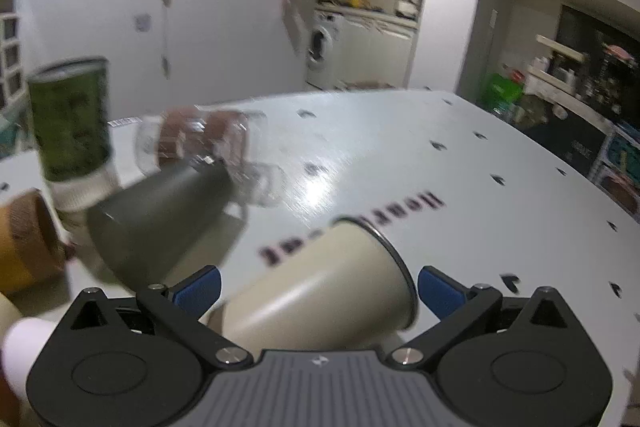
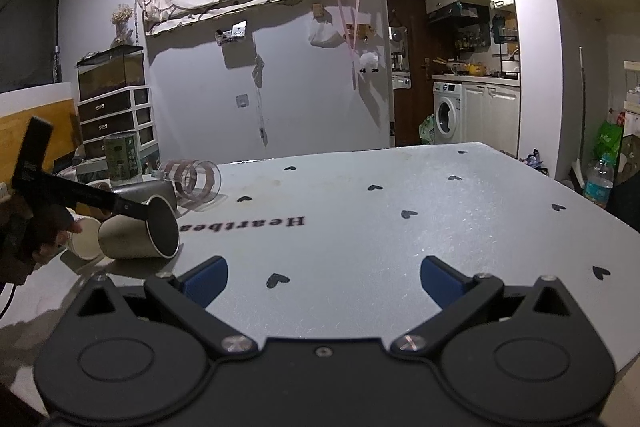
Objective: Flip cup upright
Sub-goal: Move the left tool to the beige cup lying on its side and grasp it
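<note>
A cream metal cup [image 1: 320,291] lies on its side on the white table [image 1: 440,163], its dark-rimmed mouth toward the right. My left gripper [image 1: 319,289] is open, its blue fingers on either side of the cup, not closed on it. In the right wrist view the same cup [image 2: 136,237] lies at the left, with the left gripper's finger [image 2: 132,209] reaching over its mouth. My right gripper [image 2: 324,277] is open and empty above the bare table [image 2: 400,247], well to the right of the cup.
A dark grey cup [image 1: 160,215] and a clear glass mug [image 1: 208,151] lie on their sides behind the cream cup. A green tin [image 1: 70,119] stands at the left. A brown-and-orange container [image 1: 24,243] and a white cup [image 2: 84,239] sit at the left edge.
</note>
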